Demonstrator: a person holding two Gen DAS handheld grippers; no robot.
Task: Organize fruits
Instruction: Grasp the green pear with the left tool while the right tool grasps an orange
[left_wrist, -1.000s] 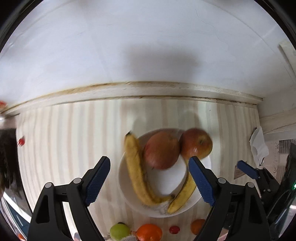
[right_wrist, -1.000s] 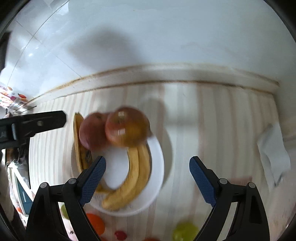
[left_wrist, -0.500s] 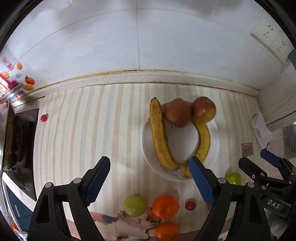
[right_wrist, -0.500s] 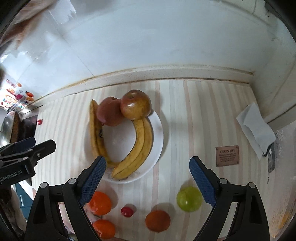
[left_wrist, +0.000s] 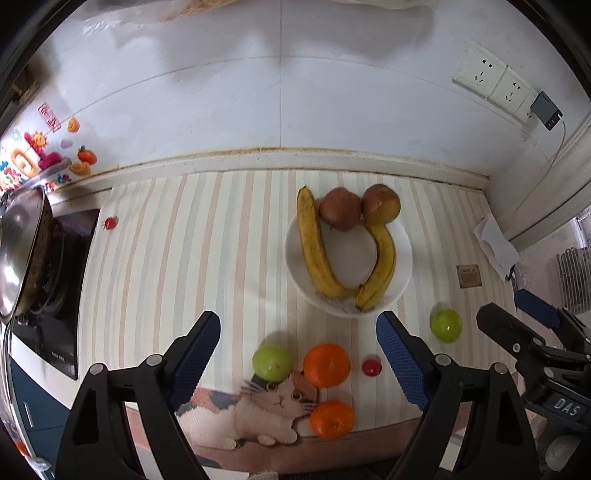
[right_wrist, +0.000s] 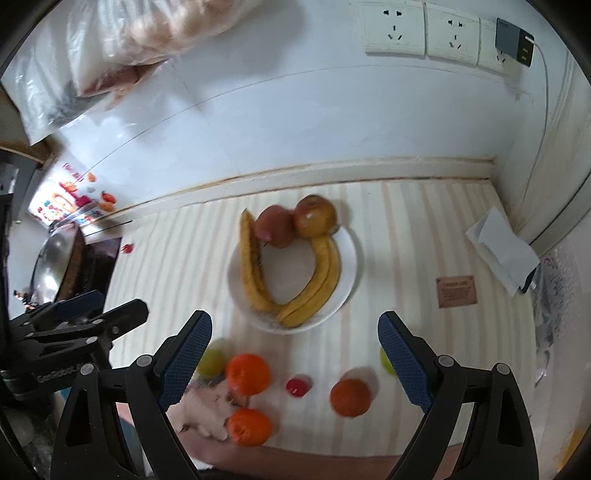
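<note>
A white plate (left_wrist: 404, 254) (right_wrist: 351, 258) on the striped mat holds bananas (left_wrist: 314, 247) (right_wrist: 325, 277) and two reddish apples (left_wrist: 340, 214) (right_wrist: 316, 218). In front of it lie loose fruits: two green apples (left_wrist: 272, 362) (left_wrist: 446, 325), oranges (left_wrist: 327, 364) (left_wrist: 332, 419) (right_wrist: 350, 397), and a small red tomato (left_wrist: 371, 366) (right_wrist: 297, 386). My left gripper (left_wrist: 298, 354) is open and empty, above the loose fruit. My right gripper (right_wrist: 294, 354) is open and empty, held back from the plate.
A stove with a steel pan (left_wrist: 18, 243) is at the left. Another small tomato (left_wrist: 110, 223) lies near it. A folded white paper (right_wrist: 502, 251) and a brown card (right_wrist: 457, 291) lie at the right. Wall sockets (right_wrist: 421, 33) sit above. The mat's cat picture (left_wrist: 258, 410) marks the front edge.
Both grippers have pulled back and up from the plate. The loose fruit, the stove and the wall sockets have come into view. Both stay open.
</note>
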